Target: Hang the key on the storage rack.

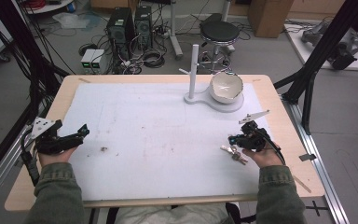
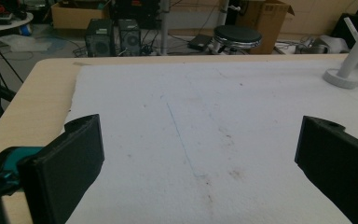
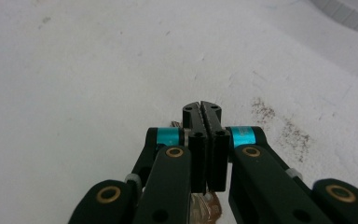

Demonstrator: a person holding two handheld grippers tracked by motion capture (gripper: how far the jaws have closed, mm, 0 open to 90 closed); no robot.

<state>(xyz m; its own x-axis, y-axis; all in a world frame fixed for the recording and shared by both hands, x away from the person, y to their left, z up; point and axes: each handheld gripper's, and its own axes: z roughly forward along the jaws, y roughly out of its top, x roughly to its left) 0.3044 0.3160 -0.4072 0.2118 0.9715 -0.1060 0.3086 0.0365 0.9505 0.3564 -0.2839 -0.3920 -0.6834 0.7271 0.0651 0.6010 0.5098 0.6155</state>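
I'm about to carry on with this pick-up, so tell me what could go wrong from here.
1. The right gripper is shut on the keys, but they hang below its fingers; the hold looks thin, so they might slip out.
2. The bowl sits on a stand across the white mat; a hasty swing there could knock it.

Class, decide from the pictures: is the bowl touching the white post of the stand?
Apart. In the high view the bowl sits on the stand's round base, and a clear strip of base shows between it and the post.
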